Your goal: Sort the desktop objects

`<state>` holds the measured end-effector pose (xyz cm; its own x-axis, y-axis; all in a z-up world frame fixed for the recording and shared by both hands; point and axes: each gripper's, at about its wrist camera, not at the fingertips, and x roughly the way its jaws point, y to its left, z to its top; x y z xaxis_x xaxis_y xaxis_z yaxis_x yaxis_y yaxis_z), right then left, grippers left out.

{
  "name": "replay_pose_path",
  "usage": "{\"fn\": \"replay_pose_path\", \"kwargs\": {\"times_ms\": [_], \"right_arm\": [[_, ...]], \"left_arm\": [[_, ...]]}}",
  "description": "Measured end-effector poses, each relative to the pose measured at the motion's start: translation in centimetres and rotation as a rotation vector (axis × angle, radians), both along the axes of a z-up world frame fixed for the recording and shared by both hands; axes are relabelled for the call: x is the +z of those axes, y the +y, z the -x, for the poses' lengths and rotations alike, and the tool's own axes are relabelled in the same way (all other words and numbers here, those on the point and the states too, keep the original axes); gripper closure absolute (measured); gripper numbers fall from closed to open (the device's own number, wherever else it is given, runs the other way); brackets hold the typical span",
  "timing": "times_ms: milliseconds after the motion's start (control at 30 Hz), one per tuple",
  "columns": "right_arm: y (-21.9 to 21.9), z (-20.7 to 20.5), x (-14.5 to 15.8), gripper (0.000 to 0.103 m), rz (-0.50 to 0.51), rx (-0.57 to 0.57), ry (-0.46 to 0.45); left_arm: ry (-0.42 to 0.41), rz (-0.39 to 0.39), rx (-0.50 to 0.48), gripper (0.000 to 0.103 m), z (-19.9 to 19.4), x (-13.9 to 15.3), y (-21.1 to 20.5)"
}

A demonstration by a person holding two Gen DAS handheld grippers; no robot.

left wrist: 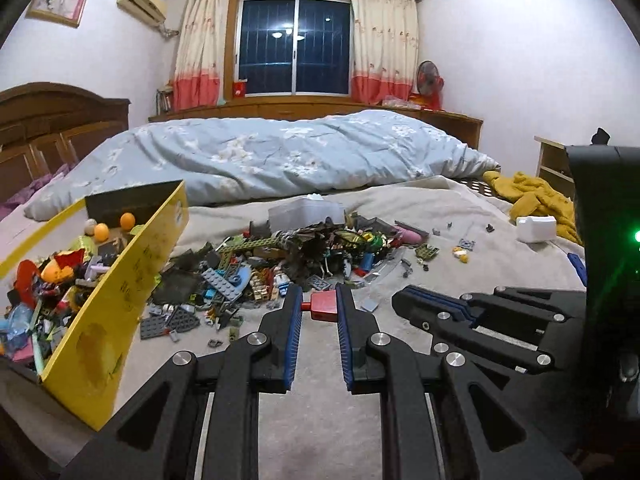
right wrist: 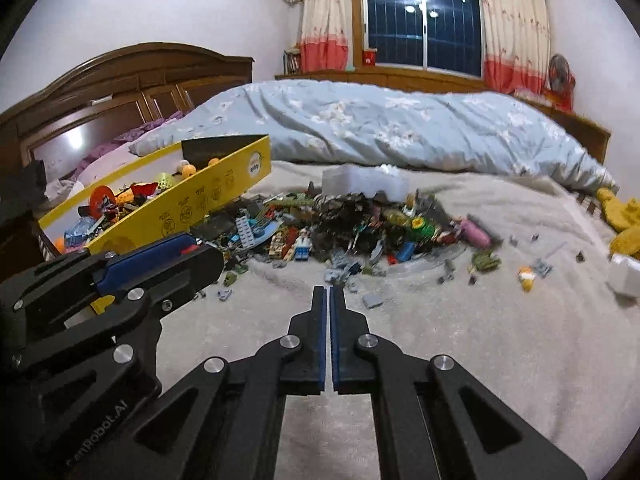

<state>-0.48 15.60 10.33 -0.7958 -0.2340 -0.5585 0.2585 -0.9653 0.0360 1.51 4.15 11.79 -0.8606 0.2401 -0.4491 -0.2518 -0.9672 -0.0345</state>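
My left gripper (left wrist: 319, 294) is shut on a small red brick (left wrist: 324, 307), held just above the beige blanket in front of a pile of loose toy bricks (left wrist: 300, 256). The right wrist view shows the same gripper (right wrist: 200, 249) from the side, with the red brick (right wrist: 191, 249) peeking out beside the yellow box (right wrist: 200, 200). My right gripper (right wrist: 329, 291) is shut, its blue pads together with nothing visible between them, short of the pile (right wrist: 340, 228). It also shows at the right of the left wrist view (left wrist: 402, 300). The yellow box (left wrist: 120, 288) at the left holds several toys and orange balls.
A clear plastic container (left wrist: 306, 210) stands behind the pile. Stray bricks lie scattered to the right, near a white block (left wrist: 536, 228) and a mustard garment (left wrist: 532, 196). A blue floral quilt (left wrist: 280, 152) lies across the bed beyond, with a wooden headboard (right wrist: 120, 80) at the left.
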Motion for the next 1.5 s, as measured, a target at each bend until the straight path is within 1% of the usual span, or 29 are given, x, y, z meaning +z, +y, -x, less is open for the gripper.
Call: {"fn": "replay_pose_path", "kwargs": {"times_ms": [67,200,300,433,533,667,733,900,967,1033,1100,1200,1267,1333,1367,1400,1433,1467,1500], "right_arm": [[-0.2,0.2,0.0,0.102,0.003,0.004,-0.004],[-0.8,0.3,0.5,0.102,0.019,0.018,0.011],[-1.6,0.1,1.0,0.102,0.026,0.036,0.033],[-3.8,0.0,1.1,0.102,0.025,0.087,0.057],[-6.1,-0.6,1.3,0.102,0.041,0.165,0.088],[-10.4,-2.4,1.5,0.103,-0.022,0.297,0.205],[-12.6,-3.3,1.5,0.103,-0.042,0.354,0.243],[-17.7,-6.8,1.4,0.103,-0.123,0.448,0.412],[-19.1,-8.2,1.5,0.103,-0.139,0.464,0.482],[-19.9,-9.2,1.7,0.103,-0.129,0.473,0.536],[-20.5,-10.3,2.0,0.103,-0.130,0.472,0.610],[-20.7,-11.4,2.6,0.103,-0.132,0.458,0.712],[-20.7,-11.5,2.6,0.103,-0.152,0.443,0.751],[-20.5,-11.4,2.3,0.103,-0.174,0.429,0.761],[-20.5,-11.2,2.0,0.103,-0.198,0.425,0.758],[-20.5,-10.7,1.6,0.103,-0.234,0.412,0.737],[-20.2,-9.9,1.2,0.103,-0.256,0.394,0.706],[-19.3,-8.8,0.8,0.103,-0.268,0.365,0.662],[-17.8,-7.0,0.4,0.102,-0.269,0.317,0.599]], "left_arm": [[-0.005,0.000,0.009,0.085,0.1,0.1,-0.3],[-0.022,-0.041,0.025,0.085,0.6,0.3,-1.4],[-0.030,-0.039,0.054,0.085,0.8,0.1,-2.3],[-0.010,-0.018,0.094,0.085,-0.1,0.1,-4.0],[0.010,-0.014,0.134,0.085,-1.3,0.3,-6.2],[0.099,0.074,0.232,0.085,-4.1,0.3,-9.2],[0.116,0.085,0.275,0.085,-5.5,0.3,-10.9],[0.147,0.077,0.364,0.085,-8.8,0.0,-15.2],[0.175,0.078,0.385,0.085,-9.8,0.0,-16.4],[0.226,0.080,0.399,0.085,-11.0,0.2,-17.1],[0.270,0.063,0.400,0.085,-12.1,0.4,-17.9],[0.300,0.030,0.389,0.085,-12.6,0.8,-18.4],[0.293,0.018,0.376,0.085,-12.1,0.9,-18.3],[0.298,-0.011,0.361,0.085,-11.8,1.1,-18.3],[0.292,-0.013,0.359,0.085,-11.5,1.2,-18.2],[0.294,-0.018,0.361,0.085,-11.2,1.1,-18.1],[0.305,-0.018,0.372,0.085,-11.0,0.9,-18.2],[0.293,-0.007,0.383,0.085,-10.5,0.8,-18.1],[0.268,-0.008,0.384,0.085,-10.1,0.7,-18.2]]}}
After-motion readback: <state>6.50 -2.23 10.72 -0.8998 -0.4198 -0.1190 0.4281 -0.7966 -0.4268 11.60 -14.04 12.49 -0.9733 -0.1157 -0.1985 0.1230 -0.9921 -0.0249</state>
